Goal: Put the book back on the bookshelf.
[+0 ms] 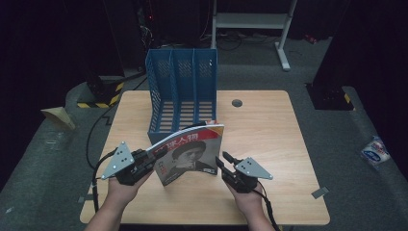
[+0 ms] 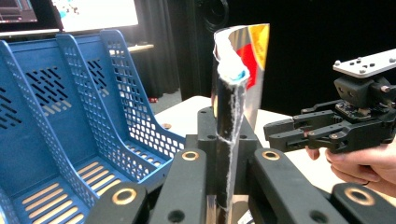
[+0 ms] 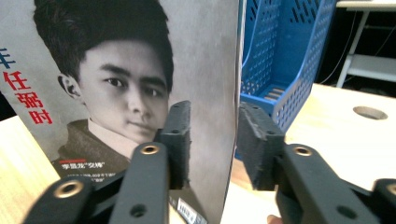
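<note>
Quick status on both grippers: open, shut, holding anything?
Left gripper: shut on the magazine, clamping its spine edge and holding it upright.
Right gripper: open, jaws either side of the magazine's free edge, not pressing it.

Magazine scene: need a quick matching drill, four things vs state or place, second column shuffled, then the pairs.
Things:
1. magazine
2. blue file rack
3. left claw
4. right claw

States:
A. open, jaws either side of the cover's free edge, not pressing
B. stands on edge on the table, cover toward the person
C. clamped on the spine edge
D. three slots, behind the magazine

Pairs: 1-B, 2-D, 3-C, 4-A
</note>
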